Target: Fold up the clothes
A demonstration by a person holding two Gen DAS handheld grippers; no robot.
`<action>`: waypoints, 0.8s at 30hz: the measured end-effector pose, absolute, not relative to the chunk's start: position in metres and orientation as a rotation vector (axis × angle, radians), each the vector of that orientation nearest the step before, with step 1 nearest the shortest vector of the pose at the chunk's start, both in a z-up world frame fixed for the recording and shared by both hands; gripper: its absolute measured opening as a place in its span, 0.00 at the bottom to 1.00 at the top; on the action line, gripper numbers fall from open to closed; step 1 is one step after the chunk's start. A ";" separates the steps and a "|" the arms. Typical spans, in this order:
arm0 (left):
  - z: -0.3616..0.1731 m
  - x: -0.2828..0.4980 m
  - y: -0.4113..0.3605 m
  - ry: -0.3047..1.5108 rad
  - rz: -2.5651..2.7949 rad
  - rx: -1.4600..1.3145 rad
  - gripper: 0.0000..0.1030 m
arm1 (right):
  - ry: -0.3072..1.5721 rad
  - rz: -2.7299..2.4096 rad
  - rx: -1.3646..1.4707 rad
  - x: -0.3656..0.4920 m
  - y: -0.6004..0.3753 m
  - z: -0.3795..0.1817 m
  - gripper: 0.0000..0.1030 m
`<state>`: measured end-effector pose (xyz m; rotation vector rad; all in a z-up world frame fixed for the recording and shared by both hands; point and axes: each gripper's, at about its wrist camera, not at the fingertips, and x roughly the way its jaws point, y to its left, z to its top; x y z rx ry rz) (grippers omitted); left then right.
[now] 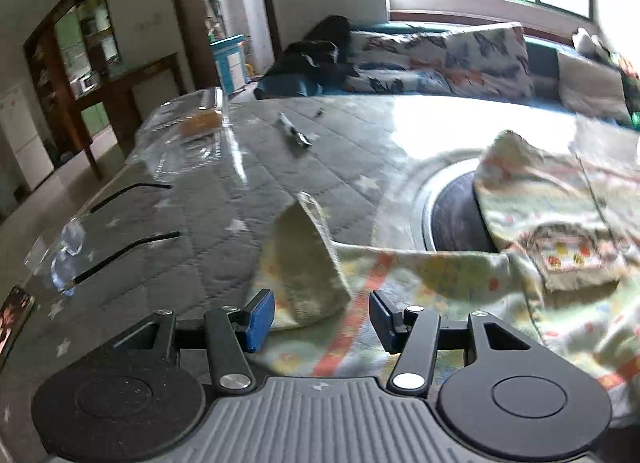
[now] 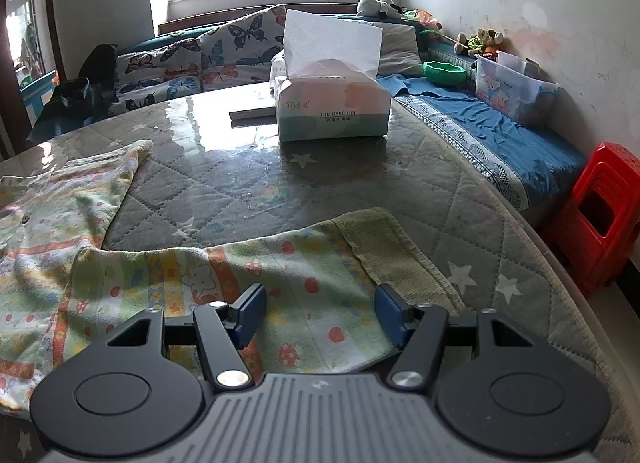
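Observation:
A child's printed top [image 1: 520, 263] in pale green, yellow and orange lies spread on the grey quilted table cover [image 1: 224, 199]. In the left wrist view one sleeve ends in a ribbed cuff [image 1: 308, 263] that stands folded up just ahead of my left gripper [image 1: 322, 319], which is open and empty above the sleeve. In the right wrist view the other sleeve [image 2: 280, 275] with its ribbed green cuff [image 2: 396, 255] lies flat. My right gripper [image 2: 320, 317] is open, its blue pads on either side of the sleeve.
A tissue box [image 2: 332, 103] and a flat book [image 2: 252, 109] stand at the table's far side. Glasses [image 1: 80, 239], a clear plastic lid [image 1: 188, 135] and a small tool [image 1: 296, 135] lie left. A round dark inset [image 1: 456, 215] sits mid-table. A red stool [image 2: 604, 215] stands right.

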<state>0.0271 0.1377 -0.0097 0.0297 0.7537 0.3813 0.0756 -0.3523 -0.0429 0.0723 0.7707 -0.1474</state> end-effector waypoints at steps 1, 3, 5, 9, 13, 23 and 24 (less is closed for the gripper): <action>-0.013 0.030 0.138 0.757 0.382 0.041 0.55 | 0.771 -0.147 0.072 0.076 -0.352 -0.043 0.60; -0.017 0.032 0.140 0.750 0.397 0.068 0.56 | 0.771 -0.147 0.071 0.076 -0.352 -0.043 0.60; -0.018 0.033 0.149 0.744 0.434 0.081 0.56 | 0.771 -0.147 0.070 0.076 -0.352 -0.043 0.60; -0.018 0.038 0.183 0.744 0.573 0.090 0.57 | 0.770 -0.146 0.068 0.076 -0.352 -0.043 0.61; -0.019 0.035 0.222 0.759 0.746 0.075 0.55 | 0.770 -0.142 0.068 0.076 -0.353 -0.044 0.61; 0.005 0.024 0.177 0.772 0.467 -0.066 0.55 | 0.773 -0.133 0.054 0.077 -0.353 -0.043 0.61; 0.004 0.026 0.166 0.778 0.416 -0.072 0.55 | 0.774 -0.133 0.052 0.077 -0.353 -0.043 0.61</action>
